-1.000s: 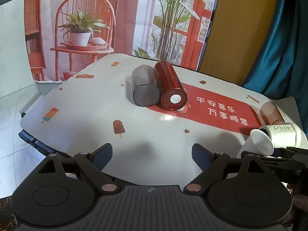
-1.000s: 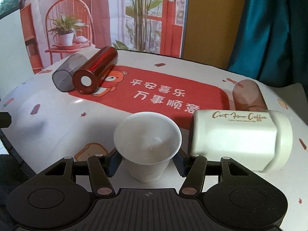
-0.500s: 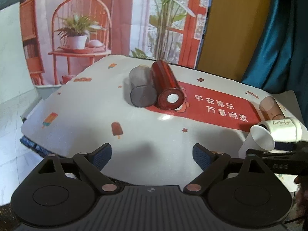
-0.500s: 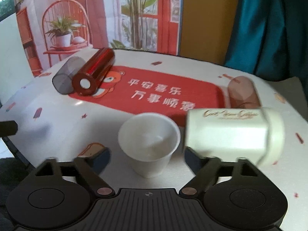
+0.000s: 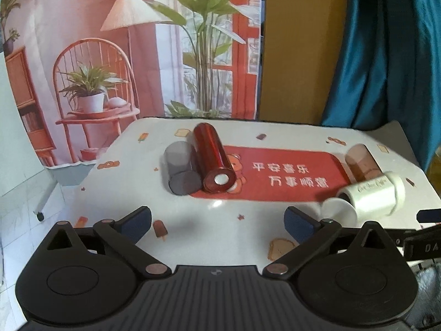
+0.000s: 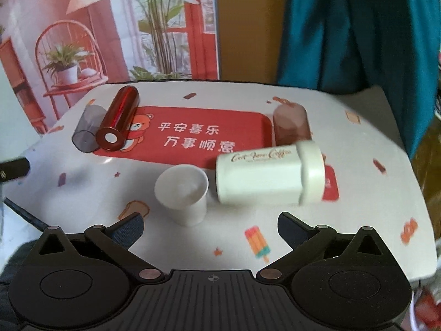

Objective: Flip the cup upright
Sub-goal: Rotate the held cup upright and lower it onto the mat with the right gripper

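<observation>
The white cup (image 6: pixel 183 194) stands upright, mouth up, on the surface (image 6: pixel 358 193), just ahead of the right gripper (image 6: pixel 210 227), whose jaws are spread wide and hold nothing. At the cup's 3 o'clock a cream tumbler (image 6: pixel 268 175) lies on its side, just beside it. The left gripper (image 5: pixel 217 222) also hangs released over the surface, with a red cylinder (image 5: pixel 213 162) and grey cup (image 5: pixel 182 171) lying side by side at its 12 o'clock.
</observation>
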Demonstrator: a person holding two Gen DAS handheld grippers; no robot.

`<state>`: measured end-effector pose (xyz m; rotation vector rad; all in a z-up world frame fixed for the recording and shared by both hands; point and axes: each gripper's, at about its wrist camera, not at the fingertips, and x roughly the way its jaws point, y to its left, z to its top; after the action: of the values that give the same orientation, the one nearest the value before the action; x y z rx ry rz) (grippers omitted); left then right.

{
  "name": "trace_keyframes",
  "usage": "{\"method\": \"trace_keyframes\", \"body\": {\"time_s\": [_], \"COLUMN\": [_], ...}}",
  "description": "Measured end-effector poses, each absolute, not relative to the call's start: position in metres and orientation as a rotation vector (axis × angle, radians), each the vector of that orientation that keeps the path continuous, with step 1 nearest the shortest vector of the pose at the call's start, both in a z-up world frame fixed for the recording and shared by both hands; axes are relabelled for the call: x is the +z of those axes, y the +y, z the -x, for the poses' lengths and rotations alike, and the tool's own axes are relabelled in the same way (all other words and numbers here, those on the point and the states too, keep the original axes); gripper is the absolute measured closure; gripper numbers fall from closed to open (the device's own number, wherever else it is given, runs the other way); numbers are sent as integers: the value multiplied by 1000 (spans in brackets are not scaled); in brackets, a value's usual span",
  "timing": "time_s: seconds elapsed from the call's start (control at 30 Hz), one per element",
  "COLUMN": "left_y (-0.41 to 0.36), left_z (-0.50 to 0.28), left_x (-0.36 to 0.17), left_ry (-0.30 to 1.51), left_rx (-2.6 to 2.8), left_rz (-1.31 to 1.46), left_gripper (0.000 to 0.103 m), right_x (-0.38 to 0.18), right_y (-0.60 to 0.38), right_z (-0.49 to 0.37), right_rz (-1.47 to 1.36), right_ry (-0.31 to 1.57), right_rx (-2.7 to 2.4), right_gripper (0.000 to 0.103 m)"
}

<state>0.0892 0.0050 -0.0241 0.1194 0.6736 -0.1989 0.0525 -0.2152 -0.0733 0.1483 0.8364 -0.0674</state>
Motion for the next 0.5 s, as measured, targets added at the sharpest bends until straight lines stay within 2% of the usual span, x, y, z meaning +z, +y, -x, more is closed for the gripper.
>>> {"method": "trace_keyframes", "body": {"time_s": [0.5], "left_y": [-7], "left_z": [-31], "left_x": [-19], "left_ry": [676], "left_rx": [-220], "left_rz": [-169], "left_gripper": [0], "right_x": [-52], "right_y": [-209], "right_z": [18], "right_rz": [-128], "right_ry": [723], "right_rx": [-123], "right_gripper": [0]}}
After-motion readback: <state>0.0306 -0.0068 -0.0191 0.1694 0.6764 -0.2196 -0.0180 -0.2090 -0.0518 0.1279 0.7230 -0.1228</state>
